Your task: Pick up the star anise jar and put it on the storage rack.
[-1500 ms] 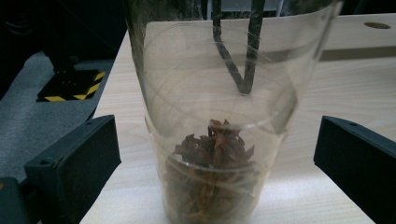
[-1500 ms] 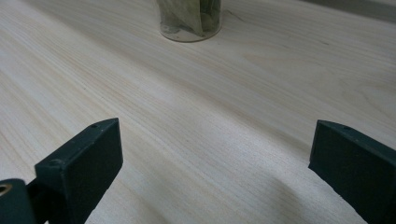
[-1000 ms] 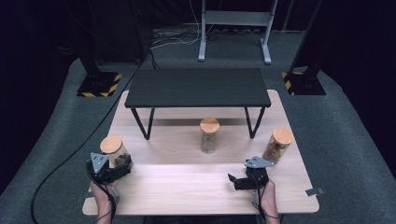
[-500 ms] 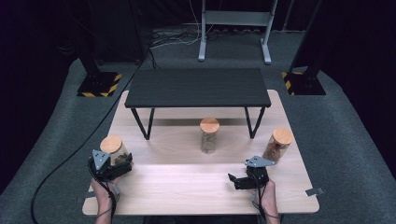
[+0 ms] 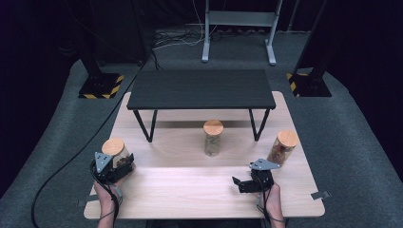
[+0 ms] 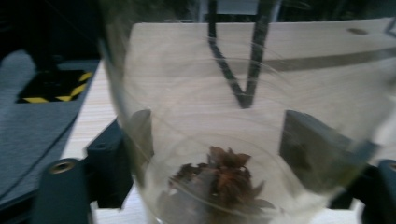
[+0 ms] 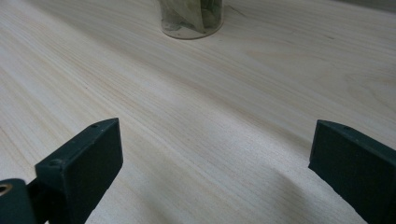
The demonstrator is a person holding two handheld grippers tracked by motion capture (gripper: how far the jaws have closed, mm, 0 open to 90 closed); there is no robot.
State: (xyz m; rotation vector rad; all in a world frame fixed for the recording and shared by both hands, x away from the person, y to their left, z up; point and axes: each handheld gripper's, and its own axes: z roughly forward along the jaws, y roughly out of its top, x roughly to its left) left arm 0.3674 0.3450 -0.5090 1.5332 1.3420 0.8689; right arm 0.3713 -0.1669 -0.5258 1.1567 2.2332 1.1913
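While both hands sit at the near table edge, view by view:

High view, left gripper (image 5: 124, 164): near-left corner of the wooden table (image 5: 199, 194), jaws just closed on the left jar (image 5: 116, 153).
High view, left jar: upright, cork lid on, jaws against its lower part, well apart from the other two jars.
High view, right gripper (image 5: 240, 183): near-right, jaws pointing left across bare wood, nothing between them, grey plate on top.
High view, mid jar (image 5: 213, 137): upright, cork lid, just in front of the black shelf (image 5: 201, 89), between its legs.
High view, right jar (image 5: 283, 147): cork lid, near the right edge, just beyond the right gripper, not touching it.
High view, hands: left hand (image 5: 107, 197) and right hand (image 5: 272, 202) come in from the bottom edge, a cable trailing from each gripper.

Left gripper view, jaws: pads press on both sides of the glass; gripped.
Left gripper view, jar (image 6: 233, 140): clear wall, dark brown star-shaped bits at the bottom; shelf legs seen through the glass.

Right gripper view, jaws: wide apart, empty, low over bare wood.
Right gripper view, jar (image 7: 191, 18): only its base at the top edge, pale leafy contents, well clear of the jaws; can't tell which jar.
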